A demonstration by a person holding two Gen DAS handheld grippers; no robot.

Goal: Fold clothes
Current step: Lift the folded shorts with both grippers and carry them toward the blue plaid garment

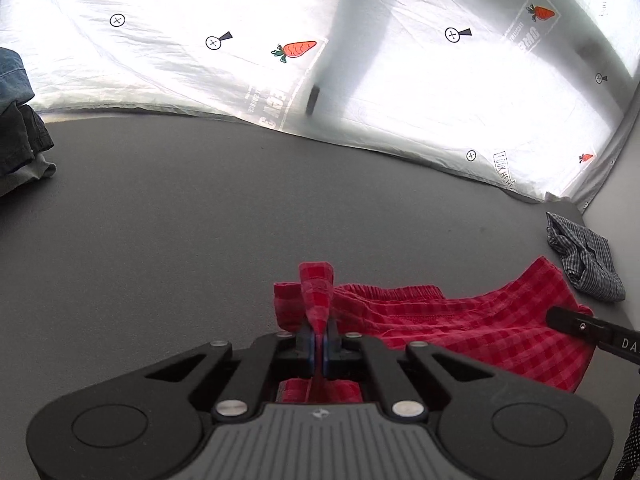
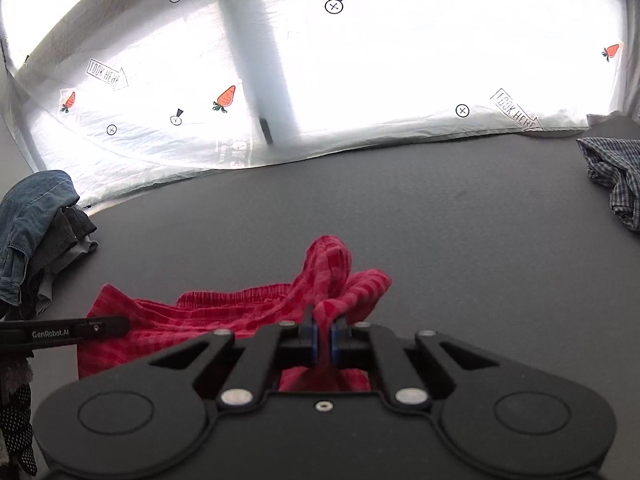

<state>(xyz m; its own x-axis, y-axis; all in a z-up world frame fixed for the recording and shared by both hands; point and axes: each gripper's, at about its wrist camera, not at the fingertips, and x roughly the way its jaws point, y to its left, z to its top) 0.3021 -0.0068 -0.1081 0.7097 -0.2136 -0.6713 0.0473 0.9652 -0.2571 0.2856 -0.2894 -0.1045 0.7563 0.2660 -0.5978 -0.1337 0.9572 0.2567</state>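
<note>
Red checked shorts (image 1: 460,320) lie on the dark grey table (image 1: 180,220), waistband facing away from me. My left gripper (image 1: 319,340) is shut on the shorts' left corner, and a fold of red cloth sticks up from between its blue pads. My right gripper (image 2: 323,338) is shut on the opposite corner of the red checked shorts (image 2: 224,312), with bunched cloth rising above its pads. Each view shows the other gripper's black finger at its edge: the right one (image 1: 592,330) and the left one (image 2: 68,332).
A pile of denim and dark clothes (image 2: 36,232) sits at the table's left side. A crumpled blue plaid garment (image 2: 616,172) lies at the right. A white sheet printed with carrots (image 1: 296,48) hangs behind the table. A dotted glove (image 2: 16,428) shows at the lower left.
</note>
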